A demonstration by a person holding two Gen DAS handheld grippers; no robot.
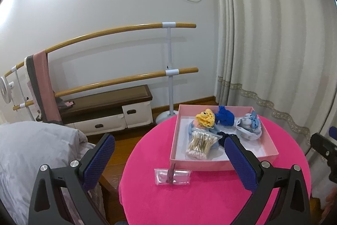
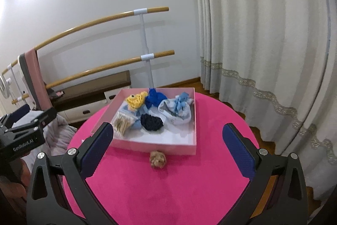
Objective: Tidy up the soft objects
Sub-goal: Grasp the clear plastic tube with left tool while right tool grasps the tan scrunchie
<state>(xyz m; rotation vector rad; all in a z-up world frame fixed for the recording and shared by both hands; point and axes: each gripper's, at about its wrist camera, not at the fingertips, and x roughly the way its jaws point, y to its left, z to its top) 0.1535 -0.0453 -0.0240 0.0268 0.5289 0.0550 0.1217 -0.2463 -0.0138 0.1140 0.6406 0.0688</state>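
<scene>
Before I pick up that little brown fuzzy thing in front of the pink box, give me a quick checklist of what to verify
1. Right gripper open, nothing held: ok.
2. Small brown fuzzy pompom lies free on the round pink table, just outside the shallow pink cardboard box: ok.
3. Pompom sits between the right gripper's fingers' line of approach: ok.
4. Bare white floor in the box's near part for dropping it: ok.
5. Left gripper open and off to the side: ok.
6. Clear plastic packet stays out of the path: cannot tell.
</scene>
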